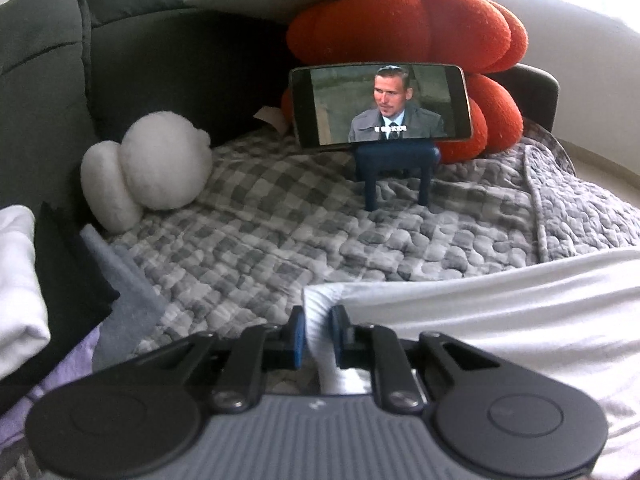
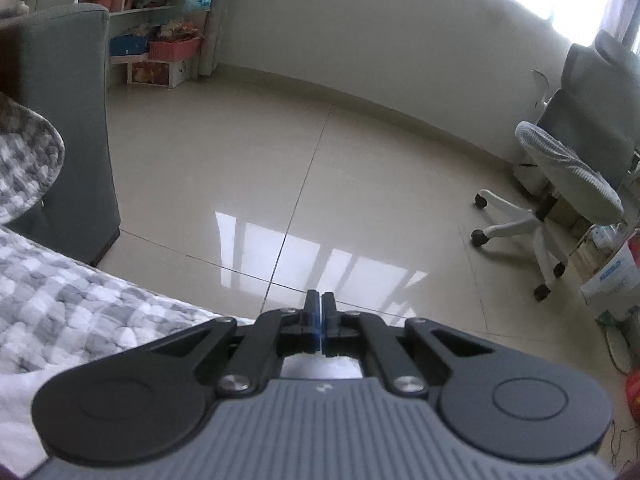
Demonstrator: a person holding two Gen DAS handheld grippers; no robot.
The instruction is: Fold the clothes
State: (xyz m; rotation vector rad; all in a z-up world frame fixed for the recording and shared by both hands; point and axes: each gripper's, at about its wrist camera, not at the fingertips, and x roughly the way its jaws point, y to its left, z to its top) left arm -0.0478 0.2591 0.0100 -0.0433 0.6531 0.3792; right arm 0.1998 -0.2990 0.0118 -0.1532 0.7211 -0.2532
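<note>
My left gripper (image 1: 318, 334) is clamped on a corner of the white garment (image 1: 500, 300), the ribbed hem pinched between its blue pads (image 1: 298, 336). The cloth spreads off to the right across the checked quilt (image 1: 280, 232), smooth and thin against the quilt's puckered, bubbly weave. Ahead the quilt lies open up to a phone (image 1: 380, 106) on a small blue stand (image 1: 396, 176), backed by a plump orange cushion (image 1: 420, 28). To the left, room narrows: a fuzzy white plush (image 1: 152, 172) sits against the dark grey sofa back (image 1: 48, 60), and nearer me a stack of folded clothes (image 1: 24, 280), white over black over pale blue, crowds the edge.

My right gripper (image 2: 320, 320) is clenched with nothing visible between its pads, poised just past the quilt's edge (image 2: 80, 312) over glossy beige floor tiles (image 2: 280, 160). That side is wide open; a mesh office chair (image 2: 560, 168) stands well apart on the right, a grey sofa arm (image 2: 68, 120) on the left.
</note>
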